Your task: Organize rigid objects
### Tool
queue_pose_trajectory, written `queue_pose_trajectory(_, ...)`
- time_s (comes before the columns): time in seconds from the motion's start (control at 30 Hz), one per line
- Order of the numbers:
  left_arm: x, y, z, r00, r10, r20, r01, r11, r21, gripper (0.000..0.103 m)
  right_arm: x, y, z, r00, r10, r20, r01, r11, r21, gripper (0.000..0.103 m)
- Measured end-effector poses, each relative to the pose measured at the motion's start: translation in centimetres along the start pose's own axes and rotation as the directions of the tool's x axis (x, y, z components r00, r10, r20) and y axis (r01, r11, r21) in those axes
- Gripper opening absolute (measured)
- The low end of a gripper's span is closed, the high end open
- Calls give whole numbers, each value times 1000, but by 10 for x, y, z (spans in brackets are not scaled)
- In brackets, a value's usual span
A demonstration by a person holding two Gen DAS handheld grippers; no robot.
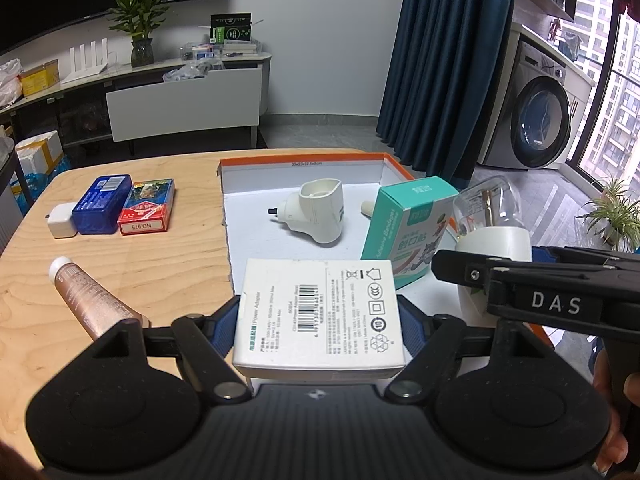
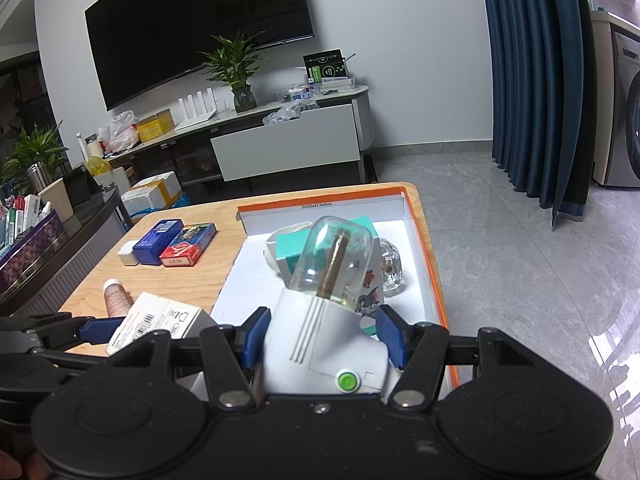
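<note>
Two boxes' worth of action at once: the left gripper (image 1: 320, 320) has its blue pads clamped on either side of a white power adapter box (image 1: 320, 312), barcode face up, held over the near edge of the open cardboard tray (image 1: 304, 160); the right gripper (image 2: 320, 332) squeezes a white plug-in device (image 2: 324, 344) with a green button and a clear bottle (image 2: 332, 256) sticking up from it, also held above the tray, near its front right part; in the left wrist view that same right gripper (image 1: 540, 280) comes in from the right, just beside the adapter box. Inside the tray, a second white plug-in device (image 1: 316, 216) lies tilted on the white floor; a teal adhesive bandage box (image 1: 408, 224) stands tilted to its right, close behind the held bottle; a small clear glass item (image 2: 390, 268) sits by the right wall, too blurred to name. Out on the wooden table (image 1: 160, 272), left of the tray, a rose-coloured tube (image 1: 92, 296) lies diagonally near the left gripper; farther back, a white charger cube (image 1: 62, 220), a blue case (image 1: 102, 204) and a red card pack (image 1: 148, 206) sit side by side in a row, touching or nearly so. Beyond the table, a potted plant (image 2: 236, 68) stands on a low white cabinet (image 2: 288, 140) under a dark television (image 2: 192, 20); blue curtains (image 2: 532, 80) hang on the right, a washing machine (image 1: 540, 120) past them.
</note>
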State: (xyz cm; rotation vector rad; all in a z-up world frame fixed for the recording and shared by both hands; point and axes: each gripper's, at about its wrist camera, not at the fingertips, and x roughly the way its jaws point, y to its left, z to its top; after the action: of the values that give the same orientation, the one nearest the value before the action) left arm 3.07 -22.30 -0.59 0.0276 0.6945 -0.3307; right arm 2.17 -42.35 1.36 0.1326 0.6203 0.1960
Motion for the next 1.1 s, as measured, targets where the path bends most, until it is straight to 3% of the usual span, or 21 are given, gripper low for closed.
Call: queue_pose_trajectory(1.1, -1, 0, -1, 1000, 3, -3, -3, 1000, -2, 79, 7, 6, -2, 1000, 14, -14, -14, 1000, -5, 70)
